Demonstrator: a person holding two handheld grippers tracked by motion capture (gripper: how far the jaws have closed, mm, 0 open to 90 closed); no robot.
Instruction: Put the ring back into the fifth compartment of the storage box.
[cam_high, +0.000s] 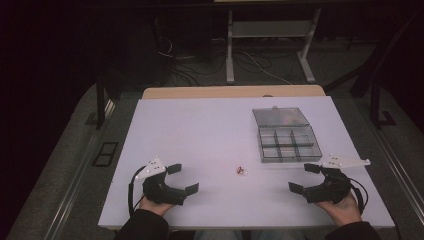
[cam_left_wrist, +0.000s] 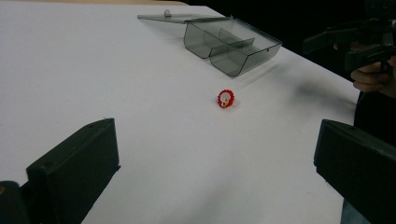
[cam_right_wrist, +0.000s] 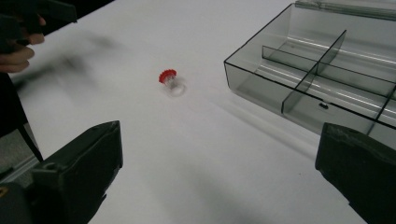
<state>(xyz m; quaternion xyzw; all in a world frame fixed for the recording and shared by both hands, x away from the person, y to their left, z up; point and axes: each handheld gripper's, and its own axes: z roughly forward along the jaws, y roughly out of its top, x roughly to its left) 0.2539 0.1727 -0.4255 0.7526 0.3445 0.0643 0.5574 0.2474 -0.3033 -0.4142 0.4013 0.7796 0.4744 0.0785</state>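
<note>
We see a small red ring (cam_left_wrist: 225, 99) with a white centre lying on our white table (cam_high: 200, 130). Our smoke-grey see-through box (cam_high: 289, 145) has dark edges, and both grippers, left gripper (cam_high: 182, 179) and right gripper (cam_high: 304, 178), are black with pale grey plates.

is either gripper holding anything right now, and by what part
Nothing is held. The left gripper and right gripper are both open, and the small red ring lies apart on the table.

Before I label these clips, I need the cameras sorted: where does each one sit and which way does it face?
High view: above the near edge, looking forward and down on the table; forearms and both grippers, left and right.
Left gripper view: along open jaws toward the ring and box; the other hand.
Right gripper view: along open jaws toward the same things.
Shared: ring, box.
</note>
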